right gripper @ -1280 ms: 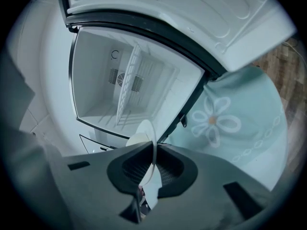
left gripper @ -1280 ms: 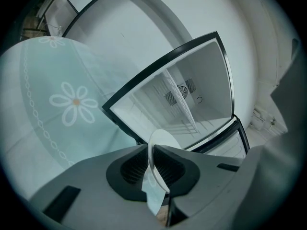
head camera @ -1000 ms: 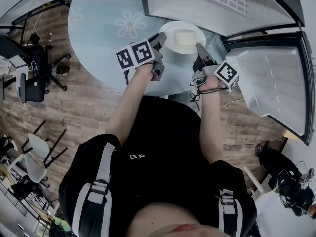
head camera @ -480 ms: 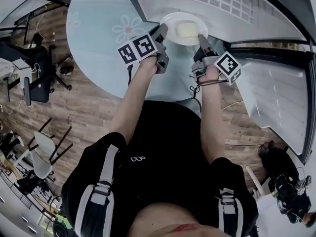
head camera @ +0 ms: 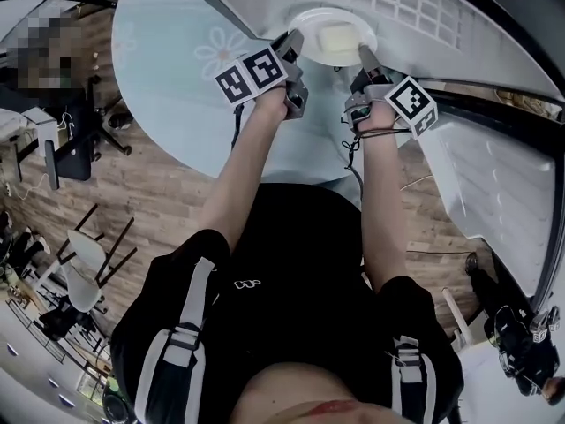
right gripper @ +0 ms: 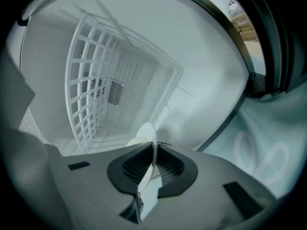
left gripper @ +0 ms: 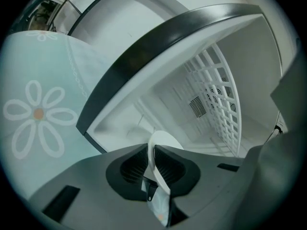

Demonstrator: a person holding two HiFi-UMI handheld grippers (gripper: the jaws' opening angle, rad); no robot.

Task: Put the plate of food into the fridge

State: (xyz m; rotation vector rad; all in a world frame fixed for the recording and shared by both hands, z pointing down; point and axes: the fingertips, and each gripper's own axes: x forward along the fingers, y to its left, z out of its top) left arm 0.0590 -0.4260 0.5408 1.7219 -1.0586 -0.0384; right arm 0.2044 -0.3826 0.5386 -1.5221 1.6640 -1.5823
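A white plate carrying a pale block of food is held level at the mouth of the open fridge. My left gripper is shut on the plate's left rim. At the right rim my right gripper is shut on the plate too. In the left gripper view the plate shows edge-on between the pads, with the fridge's white inside straight ahead. The right gripper view shows the plate rim clamped likewise, in front of a white wire shelf.
A round table with a pale blue flowered cloth lies below and to the left of the plate. The open fridge door stands at the right. Chairs and a wooden floor are at the left.
Both grippers have carried the plate forward off the table toward the fridge opening; it now sits at the fridge's front edge.
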